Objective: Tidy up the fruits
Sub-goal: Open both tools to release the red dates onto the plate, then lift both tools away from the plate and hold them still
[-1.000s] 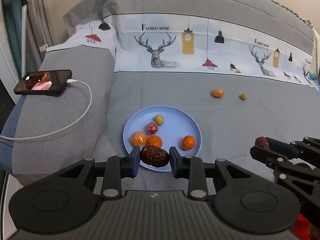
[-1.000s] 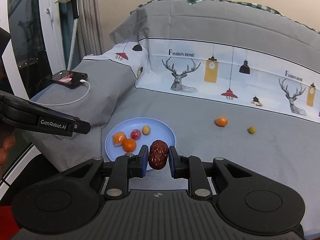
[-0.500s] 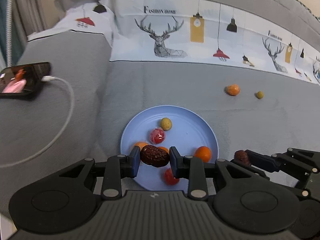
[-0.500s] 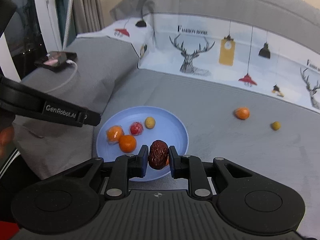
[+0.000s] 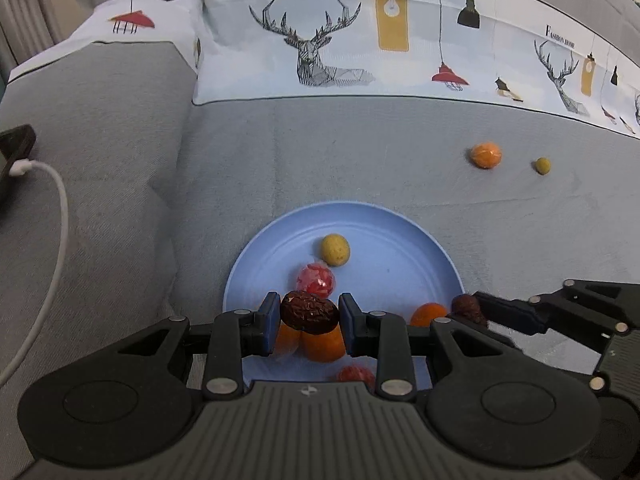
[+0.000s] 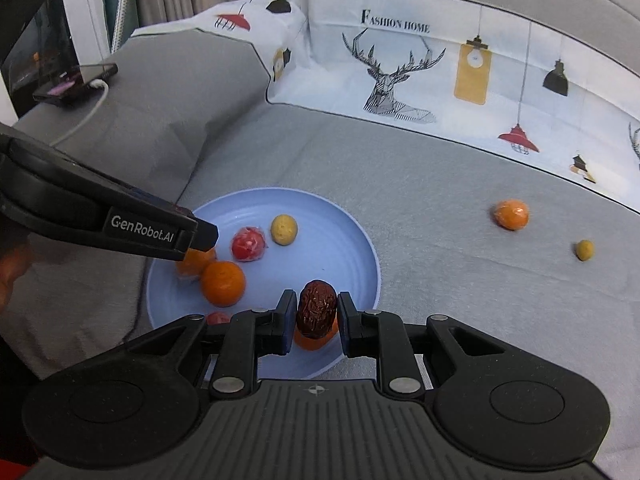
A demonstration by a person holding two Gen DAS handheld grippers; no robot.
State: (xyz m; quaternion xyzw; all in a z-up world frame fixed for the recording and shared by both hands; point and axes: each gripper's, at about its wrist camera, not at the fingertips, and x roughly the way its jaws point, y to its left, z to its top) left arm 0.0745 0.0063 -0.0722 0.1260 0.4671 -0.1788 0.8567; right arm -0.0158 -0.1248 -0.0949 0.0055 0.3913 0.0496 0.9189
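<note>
Our left gripper (image 5: 308, 323) has just been easing its jaws apart, with a wrinkled brown date (image 5: 309, 312) between the pads; we cannot tell if they still press it. Our right gripper (image 6: 313, 321) stays clamped on a second date (image 6: 316, 314). Both hang over the blue plate (image 5: 400, 248) of small fruits, while an orange (image 5: 485, 155) and a yellow-green fruit (image 5: 542, 165) lie apart on the grey cover (image 5: 340, 152).

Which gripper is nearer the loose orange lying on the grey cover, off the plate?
Right. The right gripper is over the plate's side nearest the loose orange; the left gripper is over the plate's opposite side.
</note>
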